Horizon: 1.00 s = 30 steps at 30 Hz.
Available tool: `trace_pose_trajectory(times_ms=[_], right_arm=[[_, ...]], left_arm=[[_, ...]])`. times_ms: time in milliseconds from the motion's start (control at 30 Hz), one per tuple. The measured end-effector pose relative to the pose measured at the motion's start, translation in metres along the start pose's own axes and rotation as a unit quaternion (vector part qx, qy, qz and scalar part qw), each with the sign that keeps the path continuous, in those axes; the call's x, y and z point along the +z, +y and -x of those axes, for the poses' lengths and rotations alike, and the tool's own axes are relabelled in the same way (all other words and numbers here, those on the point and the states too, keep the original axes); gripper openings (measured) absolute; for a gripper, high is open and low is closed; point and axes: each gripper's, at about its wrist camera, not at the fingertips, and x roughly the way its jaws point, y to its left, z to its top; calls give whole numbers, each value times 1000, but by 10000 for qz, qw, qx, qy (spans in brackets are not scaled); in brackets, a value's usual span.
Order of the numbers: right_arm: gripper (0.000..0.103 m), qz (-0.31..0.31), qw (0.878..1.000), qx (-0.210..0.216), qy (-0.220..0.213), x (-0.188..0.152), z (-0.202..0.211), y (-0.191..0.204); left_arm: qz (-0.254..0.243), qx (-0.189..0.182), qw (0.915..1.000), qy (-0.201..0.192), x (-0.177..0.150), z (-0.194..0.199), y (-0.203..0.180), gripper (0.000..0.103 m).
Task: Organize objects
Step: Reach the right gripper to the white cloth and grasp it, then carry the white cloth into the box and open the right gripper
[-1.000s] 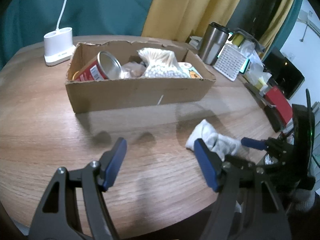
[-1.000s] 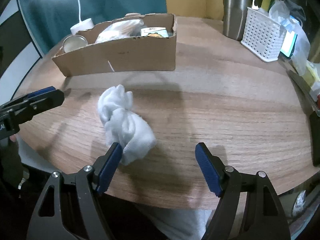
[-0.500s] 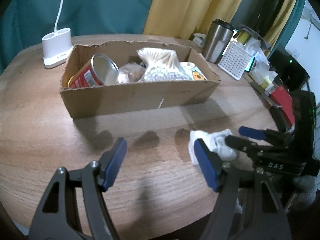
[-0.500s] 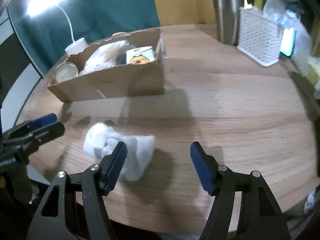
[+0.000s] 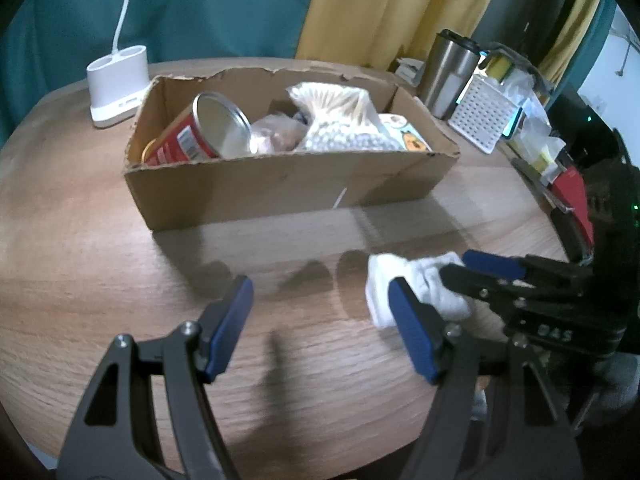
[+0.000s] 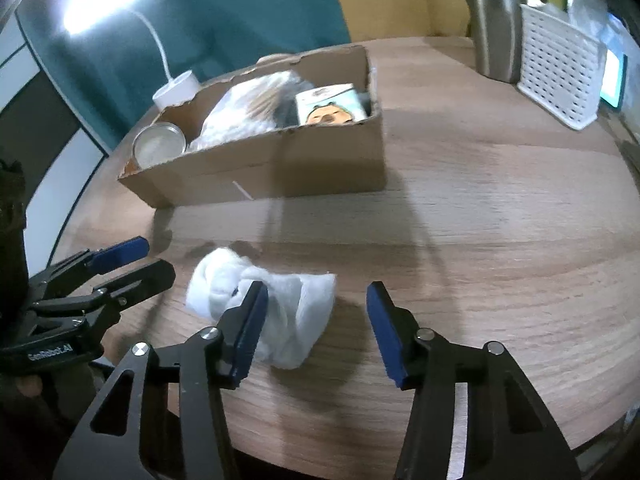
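Both the left tongs (image 5: 320, 324) and right tongs (image 6: 316, 328) gape wide, empty. A crumpled white cloth (image 6: 280, 312) lies near the table's (image 6: 500, 220) front edge, between them.

Bare table (image 6: 500, 240) before cardboard box (image 6: 280, 160)

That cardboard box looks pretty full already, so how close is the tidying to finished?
The cardboard box already holds a red can, bags and a small carton. The right gripper is open beside the white cloth bundle, not yet gripping. The bundle must still go into the box. The left gripper is open, empty.
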Motion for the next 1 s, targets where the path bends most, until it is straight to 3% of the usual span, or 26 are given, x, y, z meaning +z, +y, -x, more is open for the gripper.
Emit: trace_pose_trajectory(times_ms=[267,600,700,1000], right_arm=[[14,188,9998,83,-44,0,-5,17],[11,744,9958,-195,-496,14,23,44],[6,819,9940,-251,-674,24,36,45],[5,1226,9862,-375,-1045,62,66,62]], left_arm=[[126,-2,9998,-184,-4,15,16,71],[202,111,9984,-514,6,35,31,71],[223,156,9976,-631,13,41,35,71],[323,197,9952,-899,35,50,46,71]])
